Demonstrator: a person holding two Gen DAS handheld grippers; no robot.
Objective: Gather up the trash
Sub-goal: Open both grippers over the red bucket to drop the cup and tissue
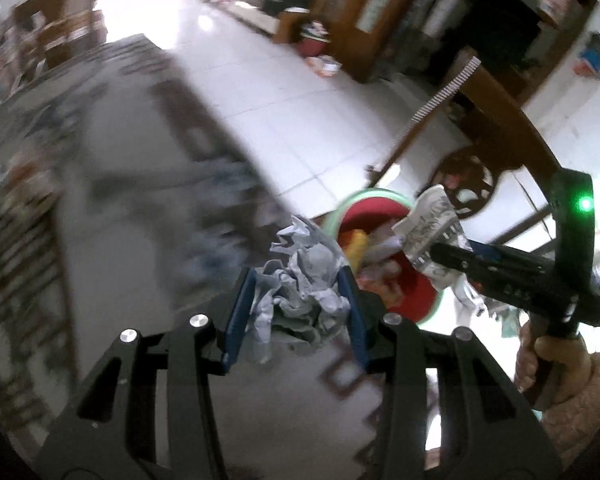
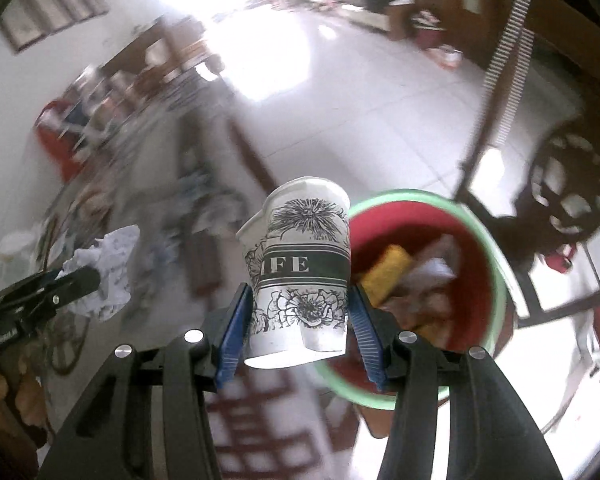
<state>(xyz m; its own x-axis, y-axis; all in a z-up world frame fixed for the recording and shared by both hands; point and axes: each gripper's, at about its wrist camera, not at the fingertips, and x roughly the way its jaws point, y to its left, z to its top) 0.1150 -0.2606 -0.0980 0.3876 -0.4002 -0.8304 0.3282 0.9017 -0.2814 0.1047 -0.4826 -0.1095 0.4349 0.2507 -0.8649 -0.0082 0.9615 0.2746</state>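
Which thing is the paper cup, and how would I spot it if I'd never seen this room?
Find the big red bin with the green rim, standing on the white tiled floor. Just left of it, the right gripper pinches the paper cup between its blue pads. Unlike the crumpled paper in the left gripper, it is white with black flower drawings and a dark lettered band.

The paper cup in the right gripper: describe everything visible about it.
The paper cup is white with black flower drawings and a dark band lettered "FE". It looks like thin paper, dented at the rim and creased near the base. It is held between the blue pads of the right gripper, whose jaws press its lower sides, beside the red bin with the green rim.
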